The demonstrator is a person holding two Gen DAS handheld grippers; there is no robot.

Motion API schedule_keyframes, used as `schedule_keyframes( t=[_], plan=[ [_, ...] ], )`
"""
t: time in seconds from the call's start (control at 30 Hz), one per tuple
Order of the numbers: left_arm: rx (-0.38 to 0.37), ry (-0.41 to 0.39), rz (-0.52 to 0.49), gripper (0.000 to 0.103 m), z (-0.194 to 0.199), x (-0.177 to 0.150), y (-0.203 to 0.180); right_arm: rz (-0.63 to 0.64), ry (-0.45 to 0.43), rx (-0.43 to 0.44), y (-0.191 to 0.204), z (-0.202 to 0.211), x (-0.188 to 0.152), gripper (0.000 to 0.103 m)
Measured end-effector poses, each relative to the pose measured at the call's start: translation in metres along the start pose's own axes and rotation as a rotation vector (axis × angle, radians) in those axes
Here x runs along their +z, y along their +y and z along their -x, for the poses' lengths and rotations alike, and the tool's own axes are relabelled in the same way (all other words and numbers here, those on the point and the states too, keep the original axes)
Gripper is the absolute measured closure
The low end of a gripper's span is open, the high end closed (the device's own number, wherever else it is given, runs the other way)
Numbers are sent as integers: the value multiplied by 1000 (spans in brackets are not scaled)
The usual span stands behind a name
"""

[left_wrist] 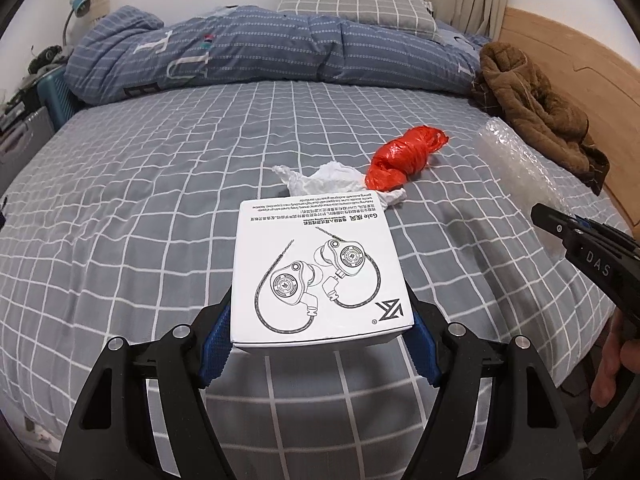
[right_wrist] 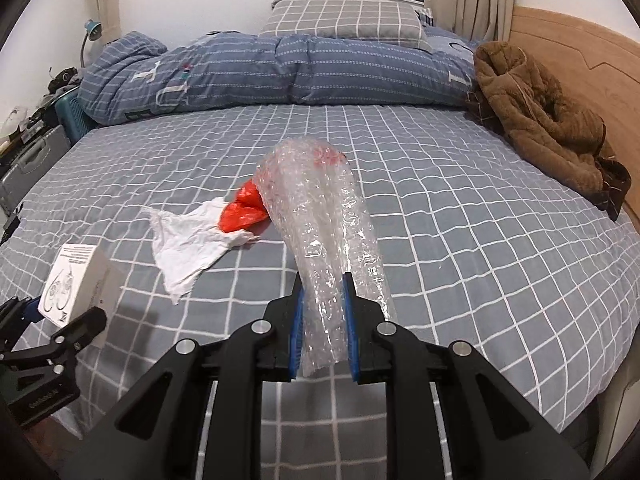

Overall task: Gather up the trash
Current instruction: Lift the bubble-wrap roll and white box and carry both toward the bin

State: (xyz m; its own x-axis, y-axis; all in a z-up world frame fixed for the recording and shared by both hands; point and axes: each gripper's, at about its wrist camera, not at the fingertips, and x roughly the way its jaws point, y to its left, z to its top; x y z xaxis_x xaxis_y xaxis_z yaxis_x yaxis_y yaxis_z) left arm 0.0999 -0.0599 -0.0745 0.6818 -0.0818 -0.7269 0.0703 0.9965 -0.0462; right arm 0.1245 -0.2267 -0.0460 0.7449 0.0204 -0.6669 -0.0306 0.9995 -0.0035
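My left gripper (left_wrist: 320, 332) is shut on a white earphone box (left_wrist: 318, 268) and holds it above the grey checked bed; the box also shows at the left of the right wrist view (right_wrist: 76, 280). My right gripper (right_wrist: 323, 320) is shut on a roll of clear bubble wrap (right_wrist: 324, 220), which also shows in the left wrist view (left_wrist: 516, 164). A crumpled red plastic bag (left_wrist: 404, 156) and a crumpled white tissue (left_wrist: 320, 180) lie touching each other mid-bed, beyond both grippers; they also show in the right wrist view as bag (right_wrist: 244, 208) and tissue (right_wrist: 188, 244).
A rolled blue quilt (left_wrist: 248, 56) and a checked pillow (left_wrist: 356, 4) lie at the bed's far end. A brown fleece garment (left_wrist: 536, 108) lies by the wooden headboard (left_wrist: 568, 56) on the right. Cases and clutter (right_wrist: 32, 156) stand left of the bed.
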Motion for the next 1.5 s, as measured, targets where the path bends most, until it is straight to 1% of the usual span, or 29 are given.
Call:
schedule_keyframes(
  t=[0.2, 0.57, 0.9, 1.2, 1.5],
  plan=[
    [-5, -9, -2, 32, 15, -7, 1, 31, -17, 1, 17, 20, -7, 86],
    [-4, -17, 12, 32, 37, -16, 8, 28, -32, 35, 29, 51, -21, 86],
    [-16, -6, 20, 32, 53, -34, 8, 19, -29, 50, 34, 77, -41, 86],
    [-5, -15, 28, 32, 73, -50, 12, 14, -30, 77, 40, 99, -55, 86],
    [-18, -25, 56, 32, 98, -64, 14, 8, -24, 102, 46, 117, -69, 86]
  ],
)
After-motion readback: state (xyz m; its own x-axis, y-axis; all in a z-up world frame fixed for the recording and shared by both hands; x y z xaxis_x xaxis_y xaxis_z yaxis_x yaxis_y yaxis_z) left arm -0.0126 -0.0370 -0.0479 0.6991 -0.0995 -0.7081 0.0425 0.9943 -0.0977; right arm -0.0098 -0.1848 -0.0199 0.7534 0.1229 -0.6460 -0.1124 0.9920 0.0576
